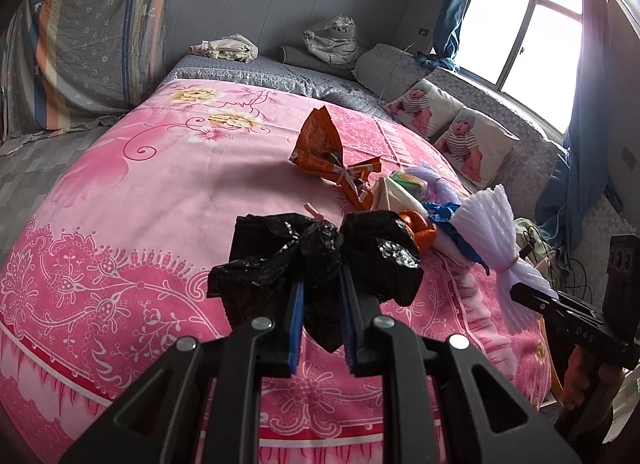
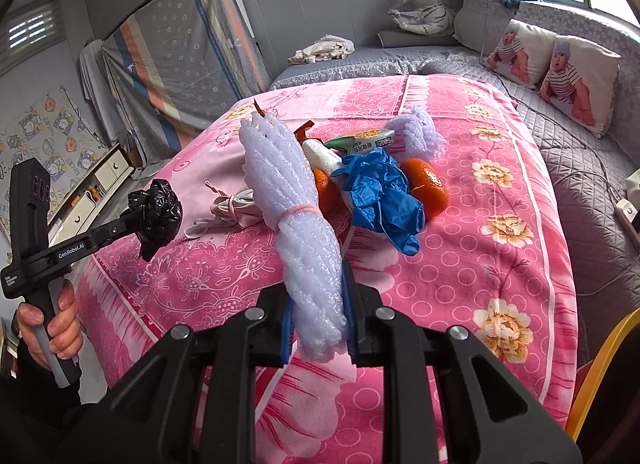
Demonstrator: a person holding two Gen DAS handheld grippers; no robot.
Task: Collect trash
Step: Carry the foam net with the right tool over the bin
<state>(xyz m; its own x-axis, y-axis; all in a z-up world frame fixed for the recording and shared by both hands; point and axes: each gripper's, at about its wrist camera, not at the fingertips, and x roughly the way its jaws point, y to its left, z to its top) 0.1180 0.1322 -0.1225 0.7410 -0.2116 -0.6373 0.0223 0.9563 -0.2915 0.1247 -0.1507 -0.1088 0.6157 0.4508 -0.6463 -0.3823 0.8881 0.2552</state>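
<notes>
While your left gripper (image 1: 322, 264) has its jaws closed tight on the crumpled black plastic bag (image 1: 316, 260), your right gripper (image 2: 318, 304) has its jaws clamped on the white foam net sleeve (image 2: 296, 215), which is tied at its middle with a pink band. You hold both pieces above the pink floral bedspread (image 2: 460, 264). More trash lies on the bedspread just beyond the sleeve: a blue glove (image 2: 384, 199), two orange peel pieces (image 2: 430, 183), a green packet (image 2: 360, 143) and another foam net (image 2: 420, 129). An orange wrapper (image 1: 324, 151) lies farther up the bed.
</notes>
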